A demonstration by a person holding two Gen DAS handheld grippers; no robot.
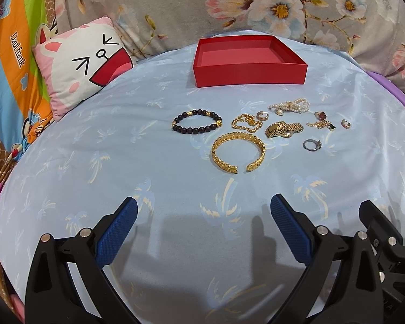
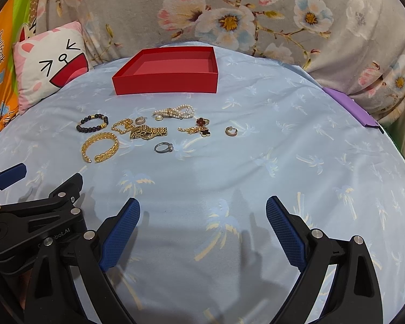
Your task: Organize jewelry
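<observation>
Left wrist view is looking forward over a pale blue palm-print sheet [image 1: 121,162], with the left gripper [image 1: 203,210] hovering low near the bottom edge, its blue-padded fingers [image 1: 116,232] spread wide and gripping nothing. Part of the right gripper is showing at the lower right of this view, just beside the left one.

Right wrist view is showing the right gripper [image 2: 202,210] hanging level above the sheet in the same manner, fingers [image 2: 286,232] wide apart and holding nothing.

Both tools are sitting well short of the jewelry, which is lying loose on the sheet ahead of them. A gold cuff bangle [image 1: 237,152] is lying nearest, its gap facing the grippers. Beyond it, a dark beaded bracelet [image 1: 196,121] is resting to the left, a gold chain [image 1: 247,122] beside it, and a gold watch [image 1: 282,129] to the right. A pearl strand [image 1: 291,106] is sitting farther back. A silver ring [image 1: 311,145] is lying apart to the right of the bangle, with a clover-charm piece [image 1: 322,120] and a small hoop earring [image 1: 345,124] beyond. Another hoop earring [image 1: 262,115] is lying between the chain and the pearls.

An open red box [image 1: 249,74] is standing behind the jewelry, nothing visible inside. A cat-face cushion [image 1: 81,67] is leaning at the left edge.
</observation>
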